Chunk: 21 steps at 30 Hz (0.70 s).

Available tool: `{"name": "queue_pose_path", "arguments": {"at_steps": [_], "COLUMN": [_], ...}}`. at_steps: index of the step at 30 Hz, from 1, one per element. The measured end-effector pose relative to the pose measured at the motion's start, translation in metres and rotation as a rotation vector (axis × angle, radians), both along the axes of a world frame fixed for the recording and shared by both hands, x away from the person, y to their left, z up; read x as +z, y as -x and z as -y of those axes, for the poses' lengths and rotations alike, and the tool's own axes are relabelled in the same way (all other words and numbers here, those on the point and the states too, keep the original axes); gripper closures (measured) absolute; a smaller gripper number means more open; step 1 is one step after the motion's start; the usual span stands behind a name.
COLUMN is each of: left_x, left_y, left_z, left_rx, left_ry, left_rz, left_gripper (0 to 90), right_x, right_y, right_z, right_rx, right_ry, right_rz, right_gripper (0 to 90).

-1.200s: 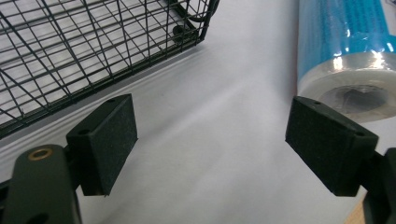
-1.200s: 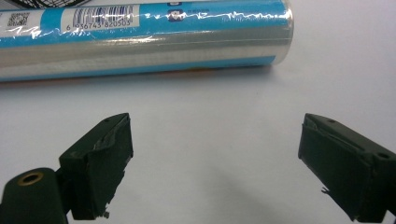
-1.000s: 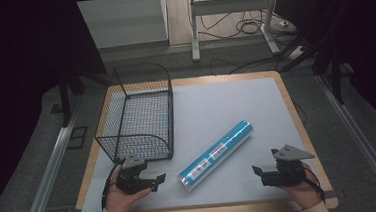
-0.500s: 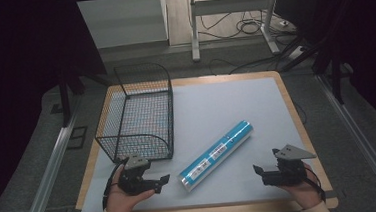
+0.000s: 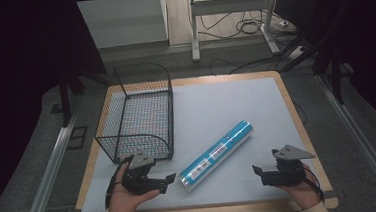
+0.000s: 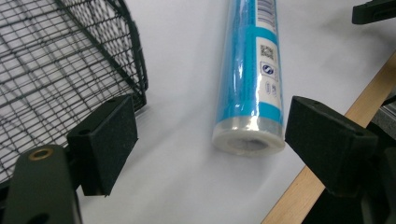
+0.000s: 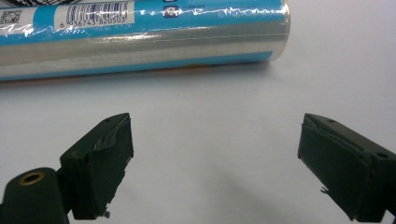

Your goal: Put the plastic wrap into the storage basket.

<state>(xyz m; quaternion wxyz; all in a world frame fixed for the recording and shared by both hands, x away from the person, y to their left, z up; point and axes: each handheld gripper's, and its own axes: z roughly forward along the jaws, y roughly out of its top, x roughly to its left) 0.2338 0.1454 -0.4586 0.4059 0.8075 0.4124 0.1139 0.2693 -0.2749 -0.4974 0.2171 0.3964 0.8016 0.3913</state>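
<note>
At lower left of the high view, the left gripper [image 5: 167,180] sits released just beside the near end of the blue plastic-wrapped roll [image 5: 217,155], which lies diagonally at lower centre on the counter [image 5: 236,102]. Lower right, the right gripper [image 5: 257,174] is released, farther off.

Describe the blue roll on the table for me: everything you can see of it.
The blue roll is a long cylinder wrapped in shiny clear film, with white label panels, a barcode and a QR code printed along it. Its near end shows a pale core. It lies flat on the white table top, diagonally, near end toward the left gripper, far end pointing away to the right. It sits beside the wire basket, apart from it. Nothing grips it; both grippers are open, clear of it.
</note>
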Motion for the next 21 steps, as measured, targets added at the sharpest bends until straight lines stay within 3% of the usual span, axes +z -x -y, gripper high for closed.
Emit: {"name": "queue_pose_path", "arguments": {"at_steps": [12,21], "left_x": [0.015,0.009], "left_y": [-0.009,-0.019], "left_z": [0.027,0.043], "left_rx": [-0.047,-0.061], "left_ry": [-0.006,-0.023], "left_rz": [0.030,0.008], "left_gripper": [17.4,17.5], "right_x": [-0.001,-0.002], "right_y": [0.001,0.000], "right_z": [0.000,0.000], "right_rx": [0.008,0.013], "right_ry": [-0.002,-0.001], "right_rz": [0.000,0.000], "right_gripper": [10.6,10.7]}}
